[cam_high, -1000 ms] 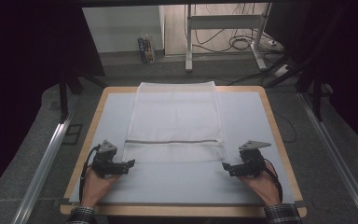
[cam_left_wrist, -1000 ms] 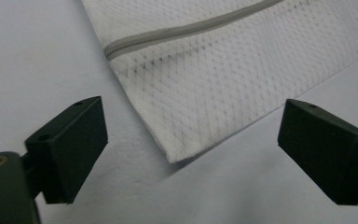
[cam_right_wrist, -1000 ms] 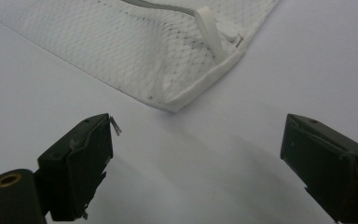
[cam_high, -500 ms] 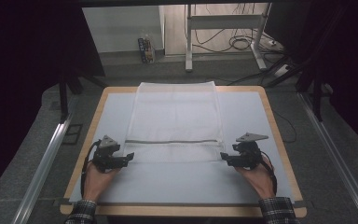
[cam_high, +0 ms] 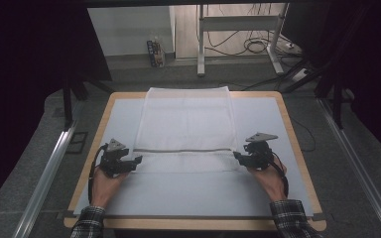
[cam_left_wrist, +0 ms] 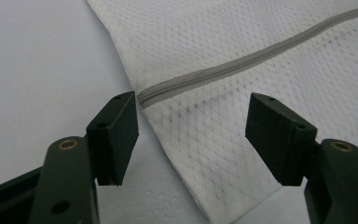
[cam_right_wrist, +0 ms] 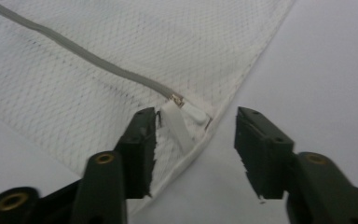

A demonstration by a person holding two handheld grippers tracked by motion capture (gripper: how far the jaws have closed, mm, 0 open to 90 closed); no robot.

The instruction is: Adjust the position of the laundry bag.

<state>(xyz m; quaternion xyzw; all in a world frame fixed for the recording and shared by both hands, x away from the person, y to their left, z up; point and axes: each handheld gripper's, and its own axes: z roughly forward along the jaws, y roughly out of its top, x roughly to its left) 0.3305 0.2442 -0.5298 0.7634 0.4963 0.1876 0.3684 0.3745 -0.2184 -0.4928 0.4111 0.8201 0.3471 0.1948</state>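
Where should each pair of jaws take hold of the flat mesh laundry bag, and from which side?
Judging by its pose, grip the mesh laundry bag at its near side edges, by the ends of the grey zipper. Bring the left gripper in from the left and the right gripper from the right, low and level, since the bag lies flat on the table.

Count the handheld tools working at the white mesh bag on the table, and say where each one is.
2. The left tool sits at the mesh bag's left edge by the zipper; the right tool sits at its right edge, by the zipper pull. Both have just been closing.
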